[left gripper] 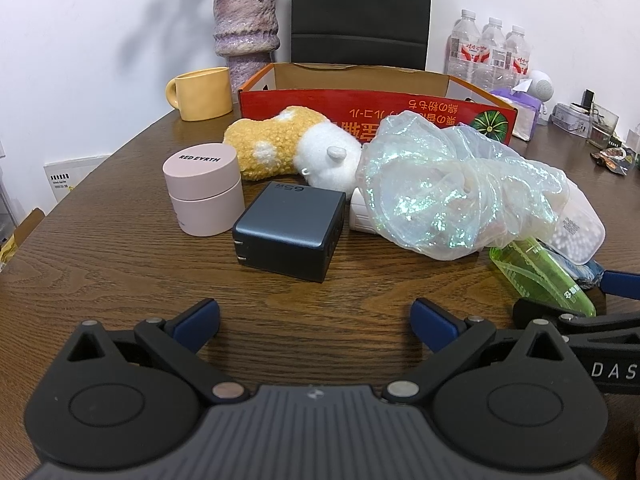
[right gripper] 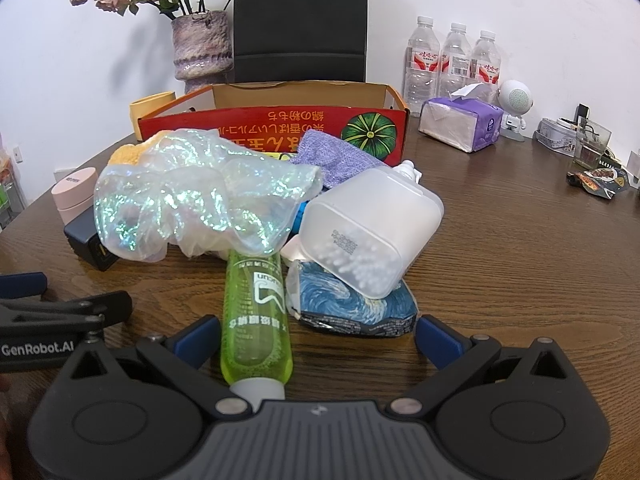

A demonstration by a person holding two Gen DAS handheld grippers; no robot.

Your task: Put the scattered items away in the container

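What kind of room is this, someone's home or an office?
Hard to say for sure; probably an office or meeting room used casually. A black office chair stands at a large wooden table, with a pack of water bottles and a tissue pack.

The left claw [left gripper: 315,316] sits low in its frame, blue fingertips [left gripper: 200,316] spread wide. The right claw [right gripper: 316,336] is likewise spread, gripping nothing.

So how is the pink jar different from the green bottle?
The pink jar stands upright; the green bottle lies on its side. The jar is short, round and solid pink; the bottle is long, slim and see-through. The bottle lies between the open right gripper fingers; the jar stands apart. Both rest on the table.
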